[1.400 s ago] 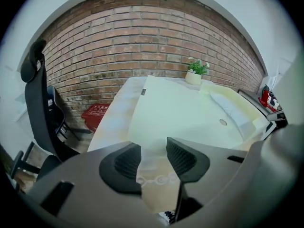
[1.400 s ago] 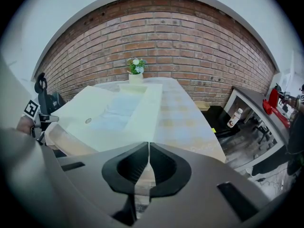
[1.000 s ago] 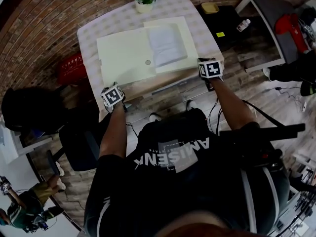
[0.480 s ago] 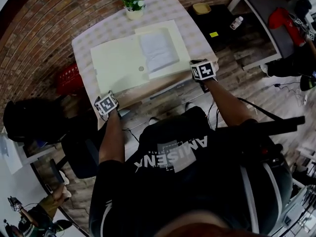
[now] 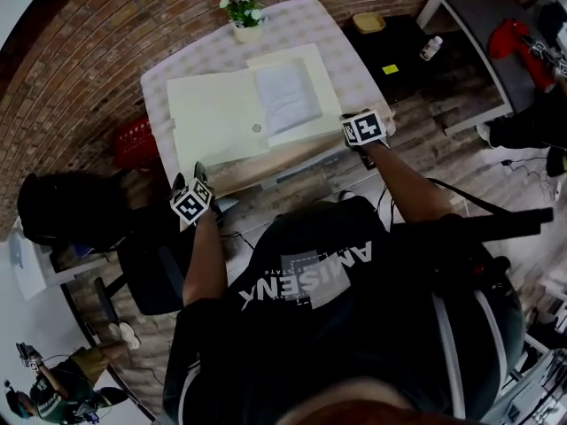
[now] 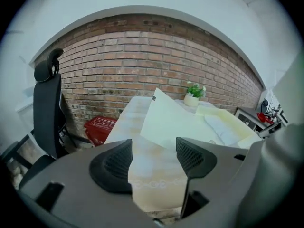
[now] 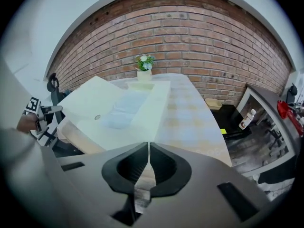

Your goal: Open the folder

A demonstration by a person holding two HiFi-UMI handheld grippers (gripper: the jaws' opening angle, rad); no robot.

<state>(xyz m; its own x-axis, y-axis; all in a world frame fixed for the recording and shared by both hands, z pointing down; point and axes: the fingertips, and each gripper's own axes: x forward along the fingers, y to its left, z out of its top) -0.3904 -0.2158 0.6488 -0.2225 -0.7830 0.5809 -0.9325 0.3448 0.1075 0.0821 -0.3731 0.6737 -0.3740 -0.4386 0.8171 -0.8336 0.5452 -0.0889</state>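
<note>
Left hand (image 5: pixel 199 206) near table (image 5: pixel 359 73) corner, jaws apart; right hand (image 5: pixel 368 144) jaws together

Table layout, folder open.
Folder (image 5: pixel 217 118) lies open on the table (image 5: pixel 347 71), sheets (image 5: pixel 288 96) on its right half; potted plant (image 5: pixel 245 13) behind it at the far edge. Crate (image 5: pixel 133 144) on the floor left of the table; low cabinet (image 5: pixel 403 34) to the right, bottle (image 5: pixel 432 47) on it. Left gripper (image 6: pixel 154 160) off the near-left corner, right gripper (image 7: pixel 148 167) at the near-right edge.

Red brick wall (image 5: pixel 106 25), wood-plank floor (image 5: pixel 425 122), table (image 5: pixel 359 73) under checked cloth, potted plant (image 5: pixel 244 11), red crate (image 5: pixel 135 142), black office chair (image 6: pixel 47 108)
</note>
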